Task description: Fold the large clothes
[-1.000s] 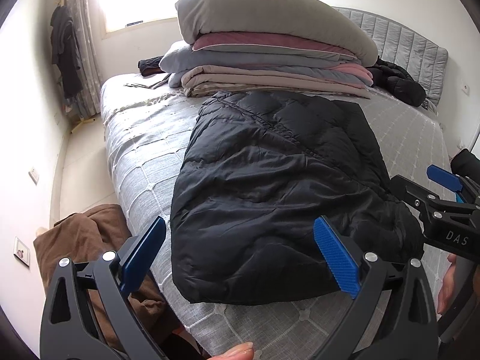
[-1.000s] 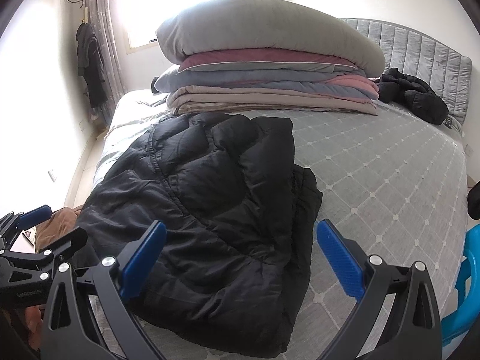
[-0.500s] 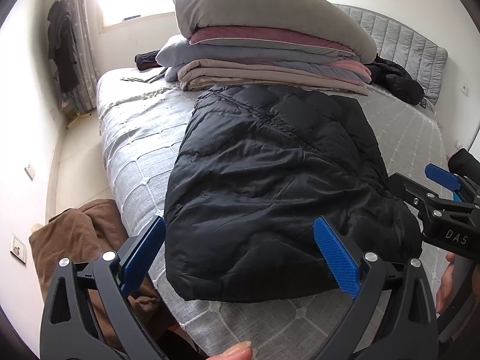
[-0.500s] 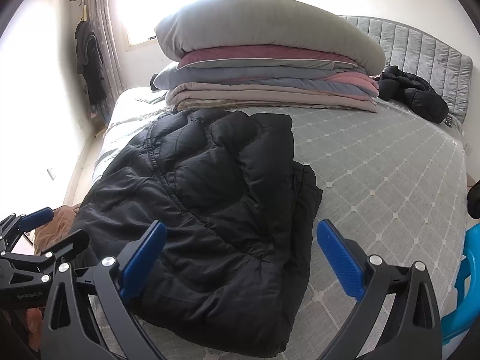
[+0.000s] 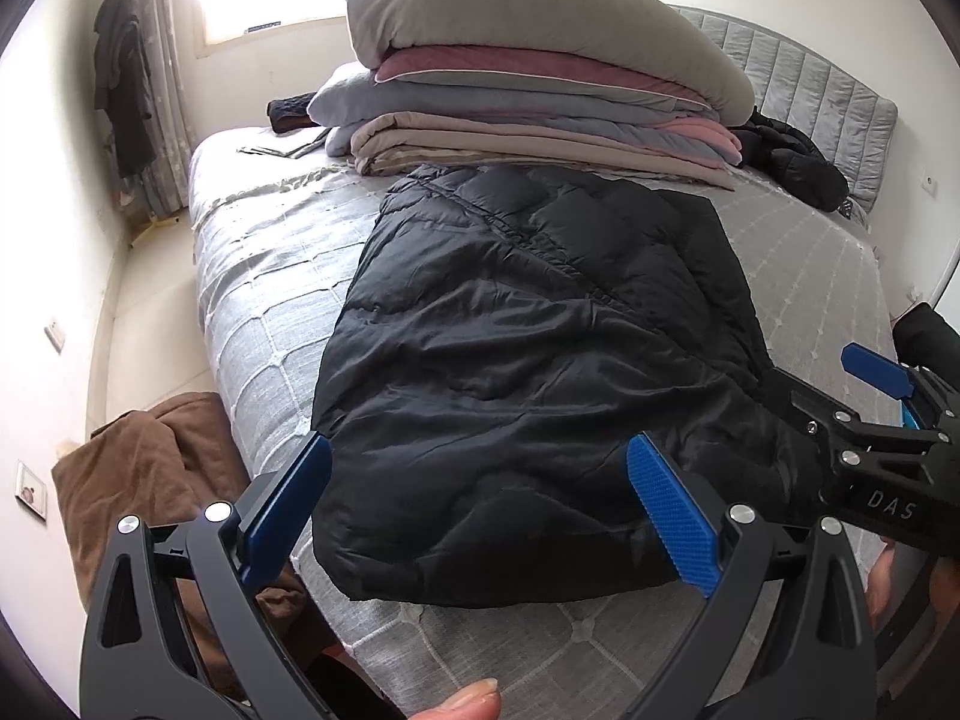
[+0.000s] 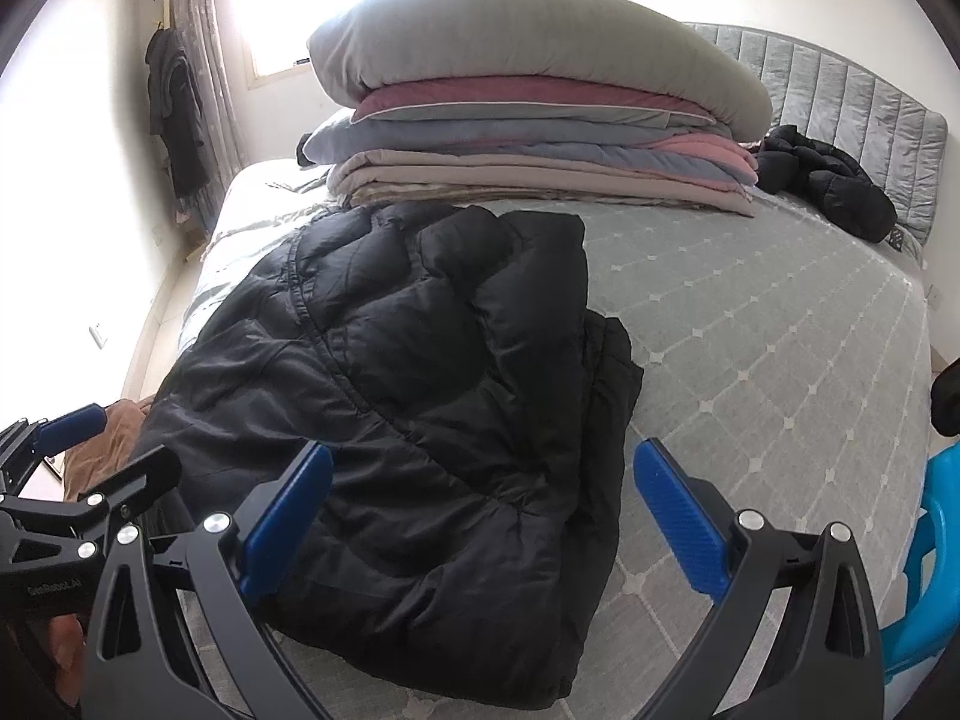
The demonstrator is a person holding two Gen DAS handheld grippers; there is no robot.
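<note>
Currently both claws are spread wide and grasping nothing: left claw point(image 5: 480, 510) hovers over the near hem of the black down jacket point(image 5: 540, 360), right claw point(image 6: 480, 516) over the same hem further toward the bed's right side. Jacket lies lengthwise on the bed point(image 6: 780, 330), near end just short of the near edge, far end touching the bedding stack point(image 5: 540, 90) toward the far edge; it looks already folded into a long narrow panel, layered edges showing on its right side in the right wrist view. Likely next step: fold near end over toward the far end. To do it well: drop each claw onto one near corner, bite through all layers and not just the slippery shell, lift both together and level, carry the hem up the bed, lay it square on the far end, then press the trapped air out so the puffy fill doesn't spring back. Risk: shell slides out of a shallow pinch. Count: two claws, one jacket being folded, one second black puffy garment point(image 6: 828, 180) near the headboard point(image 6: 840, 78), one bedding stack of roughly five folded layers, one brown cloth point(image 5: 150, 480) on the floor off the left side of the bed, one dark garment point(image 5: 120, 90) hanging by the curtain.
</note>
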